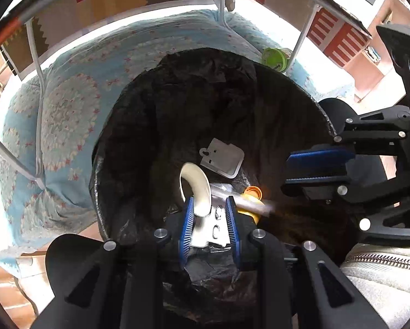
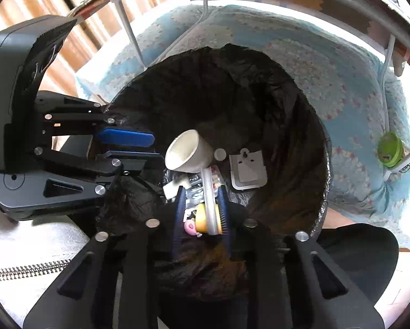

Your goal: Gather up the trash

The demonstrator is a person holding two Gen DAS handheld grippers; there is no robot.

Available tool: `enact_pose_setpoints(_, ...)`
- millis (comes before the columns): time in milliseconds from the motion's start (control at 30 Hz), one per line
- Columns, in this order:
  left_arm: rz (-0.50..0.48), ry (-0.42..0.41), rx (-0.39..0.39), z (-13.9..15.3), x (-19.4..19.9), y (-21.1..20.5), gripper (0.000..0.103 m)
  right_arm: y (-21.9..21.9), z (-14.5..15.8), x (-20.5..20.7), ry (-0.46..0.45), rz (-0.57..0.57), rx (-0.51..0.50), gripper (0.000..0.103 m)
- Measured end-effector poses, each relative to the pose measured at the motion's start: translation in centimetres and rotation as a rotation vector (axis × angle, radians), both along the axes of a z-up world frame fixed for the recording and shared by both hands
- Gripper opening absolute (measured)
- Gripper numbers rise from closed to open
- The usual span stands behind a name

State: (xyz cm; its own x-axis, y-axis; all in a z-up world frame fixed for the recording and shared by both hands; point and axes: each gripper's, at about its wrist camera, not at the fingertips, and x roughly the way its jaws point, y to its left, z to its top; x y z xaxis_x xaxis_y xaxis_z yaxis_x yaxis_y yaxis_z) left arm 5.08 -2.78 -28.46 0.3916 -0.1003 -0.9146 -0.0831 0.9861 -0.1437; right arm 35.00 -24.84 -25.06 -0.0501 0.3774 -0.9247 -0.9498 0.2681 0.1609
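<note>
Both grippers hang over a bin lined with a black bag [image 1: 194, 104], also in the right wrist view [image 2: 273, 104]. A white paper cup [image 1: 196, 192] [image 2: 187, 150] is in mid-air between the left gripper's [image 1: 209, 211] parted fingers, not pinched. A blurred clear tube [image 1: 246, 203] [image 2: 209, 200] falls past the right gripper [image 2: 201, 203], whose fingers stand apart. In the bag lie a white square packet [image 1: 222, 159] [image 2: 247, 170], a yellow bottle [image 1: 250, 200] [image 2: 202, 216], a pink item [image 2: 190, 227] and foil scraps [image 2: 194, 186].
A blue flowered quilt [image 1: 65, 115] [image 2: 350, 87] lies behind the bin under a white metal frame [image 1: 37, 63]. A green round lid [image 1: 273, 57] [image 2: 390, 149] sits on the quilt. A grey zipped garment [image 1: 383, 268] is close by.
</note>
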Motion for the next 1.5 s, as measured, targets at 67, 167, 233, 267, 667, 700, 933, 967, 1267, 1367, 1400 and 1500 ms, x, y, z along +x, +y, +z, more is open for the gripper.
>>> enact_pose_setpoints(67,0.004,-0.003,-0.004,0.3,-0.2,0.1,0.024,-0.1,0.3,0.0,0.001,-0.002,0.004,0.026)
enact_pose_setpoints(167,0.002,-0.015,-0.015,1.1,-0.4,0.0,0.024,-0.3,0.7,0.0,0.012,-0.006,0.004,0.026)
enact_pose_setpoints(233,0.0,-0.026,-0.019,1.7,-0.7,-0.1,0.024,-0.6,1.3,-0.1,0.027,-0.012,0.009,0.028)
enact_pose_setpoints(267,-0.002,-0.032,-0.023,2.1,-0.8,-0.1,0.024,-0.7,1.5,0.0,0.03,-0.013,0.011,0.03)
enact_pose_setpoints(667,-0.029,-0.148,-0.089,8.1,-3.1,-0.2,0.068,-2.5,6.5,-0.3,0.082,-0.048,0.063,0.065)
enact_pose_setpoints(700,-0.025,-0.152,-0.085,8.5,-3.3,-0.3,0.072,-2.6,6.8,-0.4,0.083,-0.047,0.066,0.066)
enact_pose_setpoints(933,-0.026,-0.183,-0.064,11.2,-4.3,-0.8,0.085,-3.5,8.7,-1.2,0.096,-0.054,0.068,0.071)
enact_pose_setpoints(967,-0.024,-0.182,-0.063,11.3,-4.4,-0.8,0.085,-3.6,8.9,-1.2,0.098,-0.057,0.066,0.072)
enact_pose_setpoints(1267,-0.02,-0.181,-0.067,12.2,-4.9,-1.2,0.085,-4.3,9.9,-1.4,0.101,-0.073,0.051,0.072)
enact_pose_setpoints(1367,-0.018,-0.182,-0.071,12.2,-4.9,-1.2,0.085,-4.3,9.9,-1.3,0.101,-0.072,0.051,0.072)
enact_pose_setpoints(1400,-0.018,-0.181,-0.072,12.1,-4.9,-1.2,0.085,-4.4,9.8,-1.4,0.101,-0.072,0.051,0.072)
enact_pose_setpoints(1500,-0.016,-0.179,-0.083,12.0,-4.9,-1.1,0.085,-4.4,9.8,-1.3,0.103,-0.072,0.051,0.072)
